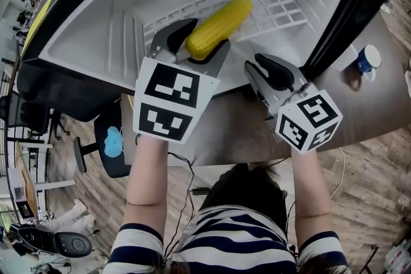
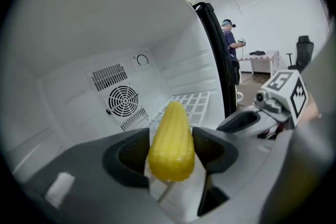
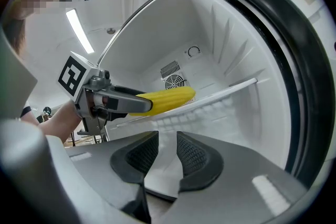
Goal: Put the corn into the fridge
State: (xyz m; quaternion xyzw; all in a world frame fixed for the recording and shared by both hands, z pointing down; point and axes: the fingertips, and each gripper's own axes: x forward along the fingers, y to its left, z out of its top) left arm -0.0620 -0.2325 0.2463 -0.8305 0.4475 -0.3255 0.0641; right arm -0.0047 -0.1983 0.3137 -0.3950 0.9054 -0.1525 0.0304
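Observation:
A yellow corn cob (image 1: 218, 25) is held in my left gripper (image 1: 200, 42), shut on its thick end, with the tip pointing into the open white fridge (image 1: 96, 42). The cob hangs over the white grid shelf (image 1: 276, 3); whether it touches the shelf I cannot tell. In the left gripper view the corn (image 2: 170, 141) stands between the dark pads, toward the round fan grille (image 2: 123, 100). My right gripper (image 1: 273, 70) is to the right at the fridge's front edge, level, open and holding nothing. In the right gripper view, past the right gripper (image 3: 167, 152), the corn (image 3: 168, 98) lies along the shelf edge (image 3: 220, 93).
The fridge's black door seal (image 1: 347, 9) runs along the right side of the opening. A blue and white mug (image 1: 367, 59) stands on the brown table at right. A person (image 2: 229, 44) stands far off in the room beside a table and an office chair (image 2: 303, 50).

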